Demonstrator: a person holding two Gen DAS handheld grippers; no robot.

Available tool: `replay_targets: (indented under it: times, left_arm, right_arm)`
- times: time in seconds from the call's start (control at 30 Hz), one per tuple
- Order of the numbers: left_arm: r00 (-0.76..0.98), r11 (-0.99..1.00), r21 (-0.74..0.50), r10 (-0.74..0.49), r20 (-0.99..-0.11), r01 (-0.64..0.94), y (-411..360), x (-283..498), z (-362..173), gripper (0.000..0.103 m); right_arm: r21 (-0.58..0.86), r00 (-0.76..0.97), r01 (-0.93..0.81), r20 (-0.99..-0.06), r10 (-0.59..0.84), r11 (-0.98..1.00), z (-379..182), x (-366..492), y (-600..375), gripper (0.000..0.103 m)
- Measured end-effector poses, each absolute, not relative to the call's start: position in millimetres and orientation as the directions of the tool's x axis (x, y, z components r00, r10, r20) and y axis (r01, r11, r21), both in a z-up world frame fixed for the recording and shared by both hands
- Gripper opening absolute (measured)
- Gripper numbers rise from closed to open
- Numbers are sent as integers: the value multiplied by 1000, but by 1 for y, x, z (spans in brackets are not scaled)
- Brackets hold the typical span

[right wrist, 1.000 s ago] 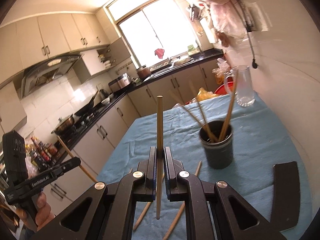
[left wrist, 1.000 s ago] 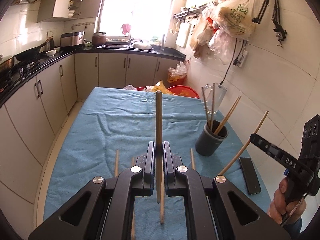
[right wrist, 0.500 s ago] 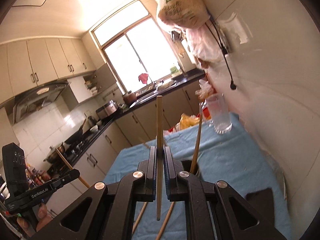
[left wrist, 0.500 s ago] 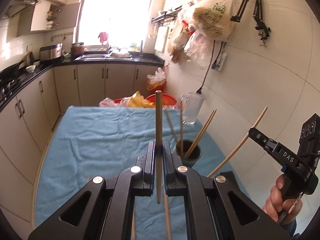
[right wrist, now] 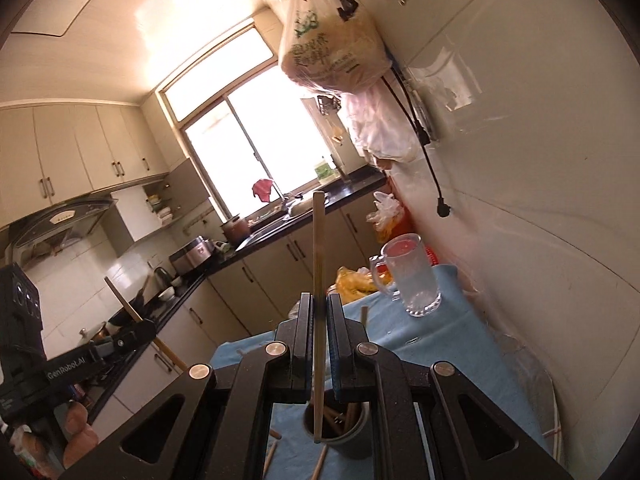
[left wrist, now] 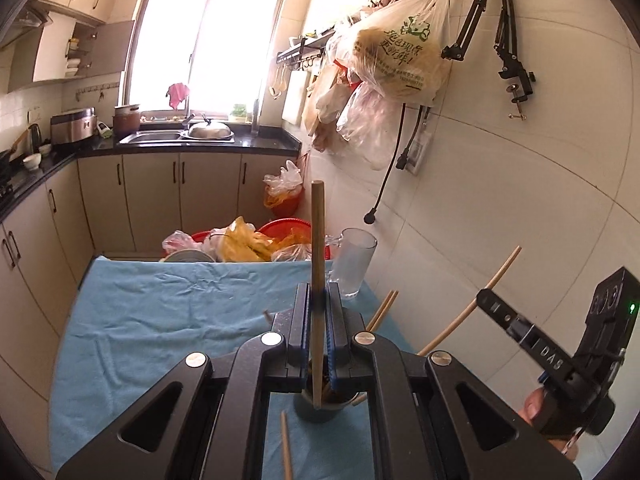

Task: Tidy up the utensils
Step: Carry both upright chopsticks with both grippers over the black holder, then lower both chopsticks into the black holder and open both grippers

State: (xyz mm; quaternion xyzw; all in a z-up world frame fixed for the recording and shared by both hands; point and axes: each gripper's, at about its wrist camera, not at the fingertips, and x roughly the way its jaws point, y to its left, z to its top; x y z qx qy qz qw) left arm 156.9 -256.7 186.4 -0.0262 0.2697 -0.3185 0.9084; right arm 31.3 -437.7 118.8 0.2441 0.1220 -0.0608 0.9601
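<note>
My left gripper (left wrist: 318, 294) is shut on a wooden chopstick (left wrist: 318, 232) that stands upright between its jaws. The stick's lower end hangs over the mouth of the dark utensil cup (left wrist: 320, 410), which holds several chopsticks. My right gripper (right wrist: 319, 306) is shut on a second upright chopstick (right wrist: 319, 248), whose lower tip is also at the mouth of the cup (right wrist: 354, 446). Each view shows the other gripper off to the side: the right gripper (left wrist: 494, 306) and the left gripper (right wrist: 138, 330), each with its stick slanting up. Loose chopsticks (left wrist: 286, 446) lie on the blue cloth.
A glass mug (left wrist: 354, 266) stands on the blue-clothed table (left wrist: 160, 312) just beyond the cup, close to the tiled wall on the right. Past the table's far end are a red basin and plastic bags (left wrist: 248, 240). Kitchen cabinets run along the left.
Both grippers rose and moved toward the cup with their chopsticks. The cup, earlier ahead and to the right, now sits right under the jaws in both views.
</note>
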Motion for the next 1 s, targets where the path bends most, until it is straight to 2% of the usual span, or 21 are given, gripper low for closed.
replay_targets:
  times: [0.3,0.7,0.73,0.83,1.0]
  left_arm:
    - [613,792,-265,-599,-516,551,-284,183,148,6]
    - [573,806,-258,-568,-590,533,-287,190,108,6]
    - [573,806,-258,-568,-590,533,-286,190,109,6]
    - [578,807,-264,-570,-584,528,-283,190,110,7]
    - [583,803,-285,-582,-567,524,-268,182,118,7]
  right_arm:
    - [465,941,207,-335,-46,860,90,66,-453,7]
    - [461,895,216,-445,14,861,50,90,-446,9]
    - [463,894,218,-447,13,859,50,89,-447,11]
    - [475,899,219,-437,13,852,54,84,-451,32]
    - [478,917,214,-399,-7,852,69,65,-448,34]
